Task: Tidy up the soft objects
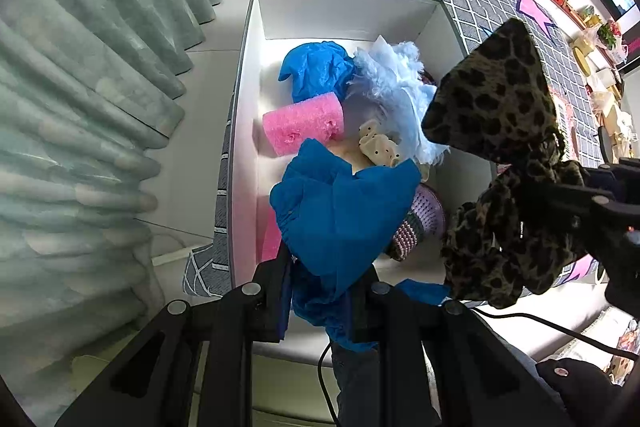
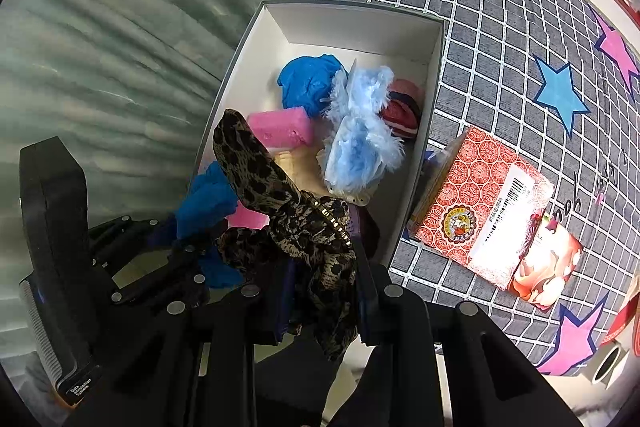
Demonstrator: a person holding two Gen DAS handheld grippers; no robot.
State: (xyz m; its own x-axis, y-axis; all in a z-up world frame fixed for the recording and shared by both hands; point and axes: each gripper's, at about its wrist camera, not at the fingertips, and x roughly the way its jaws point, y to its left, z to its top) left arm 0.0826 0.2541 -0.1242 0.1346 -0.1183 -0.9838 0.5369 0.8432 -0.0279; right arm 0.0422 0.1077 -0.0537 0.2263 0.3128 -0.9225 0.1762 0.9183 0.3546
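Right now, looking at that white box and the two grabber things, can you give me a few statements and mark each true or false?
1. The left gripper holds a blue cloth. True.
2. The right gripper is empty. False: its jaws are shut on a leopard-print cloth.
3. A pink foam roll lies inside the white box. True.
4. The red patterned packet sits in the box. False: it lies outside, on the checked cloth.
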